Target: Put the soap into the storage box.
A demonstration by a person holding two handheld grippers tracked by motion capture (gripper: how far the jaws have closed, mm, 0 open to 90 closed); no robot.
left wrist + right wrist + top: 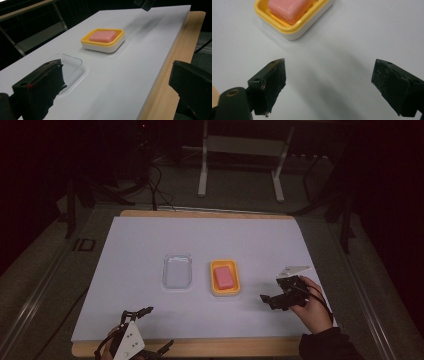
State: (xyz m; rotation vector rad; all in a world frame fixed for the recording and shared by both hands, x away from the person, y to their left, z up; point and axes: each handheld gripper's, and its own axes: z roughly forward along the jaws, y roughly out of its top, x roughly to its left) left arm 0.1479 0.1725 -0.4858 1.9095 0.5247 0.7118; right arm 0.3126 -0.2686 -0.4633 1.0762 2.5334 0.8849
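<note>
Pink soap [224, 277] in its yellow dish [225, 291], both grippers standing off with jaws wide.

Mid-table on the white sheet [150, 240] sits the dish, the soap lying flat inside it, and just to its left lies a clear lid [177, 271], apart from the dish. Over on the right, the right gripper [266, 299] hangs near the dish, pointing towards it, jaws spread wide with nothing but bare sheet between them. Down at the near edge, the left gripper [159, 330] waits over the wooden table edge [225, 347], well apart from the dish, jaws also gaping and holding nothing.
</note>
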